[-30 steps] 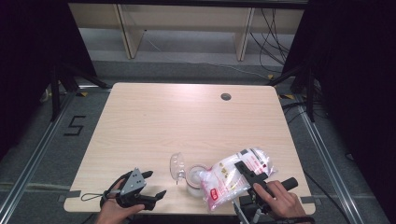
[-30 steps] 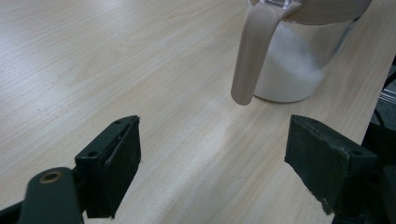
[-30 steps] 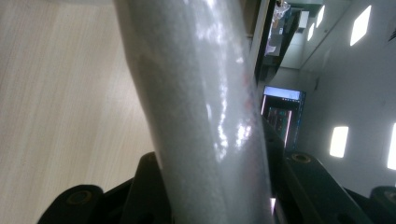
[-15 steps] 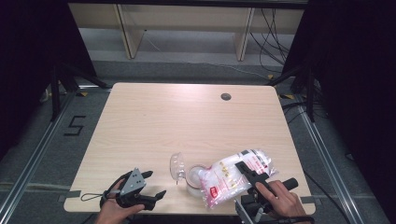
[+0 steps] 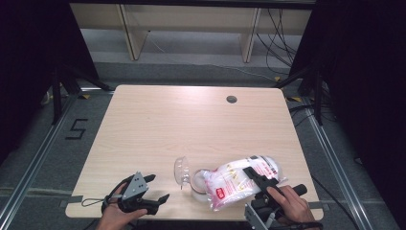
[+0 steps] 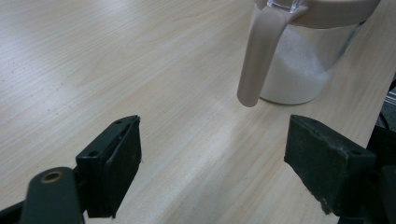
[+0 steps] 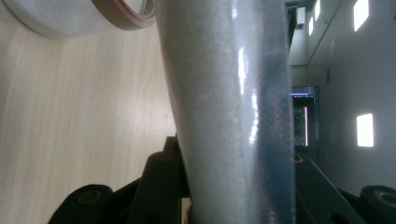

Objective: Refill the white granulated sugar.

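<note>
Since a second ago the bag [image 5: 239, 181] has tipped a little further toward the jug [image 5: 196, 181], and my right gripper [image 5: 261, 178] has just been closing, its jaws clenched around the bag. The bag lies tilted with its mouth at the jug's open rim, near the front edge of the bench [image 5: 191, 124]. My left gripper [image 5: 153, 190] rests released beside the jug, holding nothing.

Bag [image 5: 237, 184]: clear plastic, white granules, red label; tilted, mouth end over the jug, near the desk's front edge, right of centre.
Jug [image 6: 299, 56]: clear, beige rim and handle, upright, partly filled with white granules, lid [image 5: 180, 170] open.
</note>
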`<state>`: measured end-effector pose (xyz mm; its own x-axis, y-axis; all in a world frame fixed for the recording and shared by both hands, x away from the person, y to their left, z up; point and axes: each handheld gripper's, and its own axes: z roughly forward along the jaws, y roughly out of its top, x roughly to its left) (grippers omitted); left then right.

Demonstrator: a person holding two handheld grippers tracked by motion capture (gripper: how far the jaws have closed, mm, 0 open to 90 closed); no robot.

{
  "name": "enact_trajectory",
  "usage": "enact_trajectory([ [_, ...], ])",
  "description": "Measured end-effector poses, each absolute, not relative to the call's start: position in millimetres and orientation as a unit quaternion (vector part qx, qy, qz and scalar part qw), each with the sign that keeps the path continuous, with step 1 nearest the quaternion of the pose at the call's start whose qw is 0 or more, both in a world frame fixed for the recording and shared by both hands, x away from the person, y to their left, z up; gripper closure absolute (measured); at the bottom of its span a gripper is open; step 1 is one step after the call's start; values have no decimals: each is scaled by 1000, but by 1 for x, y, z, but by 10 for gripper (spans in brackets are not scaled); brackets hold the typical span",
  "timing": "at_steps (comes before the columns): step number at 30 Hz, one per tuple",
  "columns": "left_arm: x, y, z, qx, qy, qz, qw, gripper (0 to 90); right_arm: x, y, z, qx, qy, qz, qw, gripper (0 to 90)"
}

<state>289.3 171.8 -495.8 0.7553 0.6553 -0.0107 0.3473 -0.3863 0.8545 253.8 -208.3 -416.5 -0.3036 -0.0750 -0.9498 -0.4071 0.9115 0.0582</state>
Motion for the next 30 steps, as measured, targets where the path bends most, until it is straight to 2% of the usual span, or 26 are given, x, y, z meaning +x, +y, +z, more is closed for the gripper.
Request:
enact_trajectory([
  [5,290,172,-495,819,303,169,457,185,254,-212,-422,-118,803,175,557,724],
  [17,290,172,-496,817,303,169,460,186,255,-217,-422,-121,802,196,552,730],
  [23,291,172,-496,824,298,176,449,187,264,-226,-421,-60,806,253,532,741],
  [25,291,170,-497,817,297,169,464,187,266,-228,-420,-66,802,252,537,743],
  [30,290,169,-497,816,301,164,465,187,277,-240,-423,-7,799,312,514,752],
])
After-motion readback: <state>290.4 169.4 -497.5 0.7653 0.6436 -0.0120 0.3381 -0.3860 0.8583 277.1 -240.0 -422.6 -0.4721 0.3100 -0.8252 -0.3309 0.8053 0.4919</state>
